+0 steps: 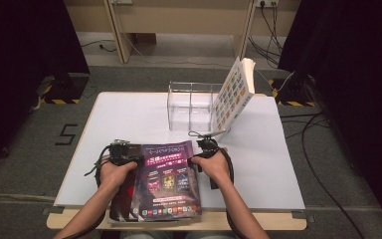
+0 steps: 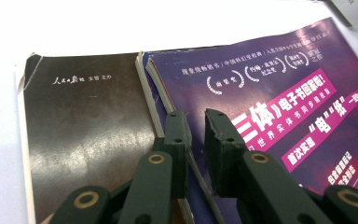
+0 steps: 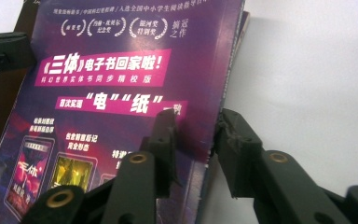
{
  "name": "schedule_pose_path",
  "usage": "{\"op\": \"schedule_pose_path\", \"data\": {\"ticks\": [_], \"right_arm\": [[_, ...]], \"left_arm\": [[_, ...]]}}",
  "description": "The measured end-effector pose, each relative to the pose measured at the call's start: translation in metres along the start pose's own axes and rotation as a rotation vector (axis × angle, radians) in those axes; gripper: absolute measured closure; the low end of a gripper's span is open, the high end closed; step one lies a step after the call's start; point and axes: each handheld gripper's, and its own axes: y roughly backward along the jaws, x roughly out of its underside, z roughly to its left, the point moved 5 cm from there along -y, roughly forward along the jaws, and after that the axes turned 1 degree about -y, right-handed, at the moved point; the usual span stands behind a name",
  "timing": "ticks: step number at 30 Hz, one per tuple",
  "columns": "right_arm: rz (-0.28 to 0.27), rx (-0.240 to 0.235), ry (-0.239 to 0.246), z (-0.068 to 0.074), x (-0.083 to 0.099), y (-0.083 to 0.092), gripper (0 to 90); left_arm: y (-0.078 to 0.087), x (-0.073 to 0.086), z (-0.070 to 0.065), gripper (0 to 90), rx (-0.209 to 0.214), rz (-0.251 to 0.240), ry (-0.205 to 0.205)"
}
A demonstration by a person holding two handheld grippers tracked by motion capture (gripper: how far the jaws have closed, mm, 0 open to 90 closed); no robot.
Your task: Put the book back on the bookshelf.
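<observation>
Table: white top [image 1: 129,114], the person's forearms coming in from the near edge.
Dark book: brown-black cover [image 2: 88,135] lying flat at the left of the near edge, partly under the purple magazine.
Left gripper: [image 1: 122,152] [image 2: 196,140] held by the left hand [image 1: 113,172] at the magazine's left edge; its jaws stand narrow, one on each side of that edge, over the seam where the dark book meets it. Whether the pads press on the pages I cannot tell.
Purple magazine: [image 1: 168,181] [image 2: 279,93] [image 3: 121,79] flat on the table near the front edge, between the two grippers, cover up with pink banners and white lettering.
Right gripper: [image 1: 206,147] [image 3: 196,140] held by the right hand [image 1: 213,167] at the magazine's right edge; one jaw sits over the cover, the other over the bare table, a gap showing between pad and page edge, so nothing is gripped.
Clear box: see-through holder [image 1: 191,107] with compartments, farther back, well apart from the magazine.
Leaning book: colourful cover [image 1: 234,94] tilted against the clear box's right side.
</observation>
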Motion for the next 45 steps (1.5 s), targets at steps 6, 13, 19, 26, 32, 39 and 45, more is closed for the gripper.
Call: {"op": "schedule_pose_path", "data": {"ticks": [6,13,19,26,32,39,45], "right_arm": [[-0.003,-0.019,0.006,0.001,-0.002,0.004,72.5],[0.012,-0.061,-0.056,-0.004,-0.002,-0.001,68.5],[-0.012,-0.105,-0.081,-0.008,-0.002,-0.005,68.0],[0.006,-0.123,-0.099,-0.006,-0.001,-0.011,53.2],[0.032,-0.099,-0.061,-0.002,-0.003,-0.012,50.4],[0.022,-0.056,-0.021,0.001,-0.001,-0.012,53.4],[-0.009,-0.047,0.024,0.003,-0.002,-0.004,67.1]], "left_arm": [[0.000,0.000,0.000,78.8,-0.006,-0.002,-0.006],[0.000,0.000,0.000,78.8,-0.005,0.001,-0.005],[0.000,-0.001,0.001,78.7,-0.009,0.001,-0.009],[-0.001,-0.001,0.000,78.6,-0.003,-0.001,-0.005],[-0.001,-0.001,0.000,78.6,-0.004,-0.001,-0.005],[-0.001,-0.001,0.000,78.6,-0.009,0.004,-0.007],[-0.001,-0.002,0.000,78.3,-0.022,0.005,-0.008]]}}
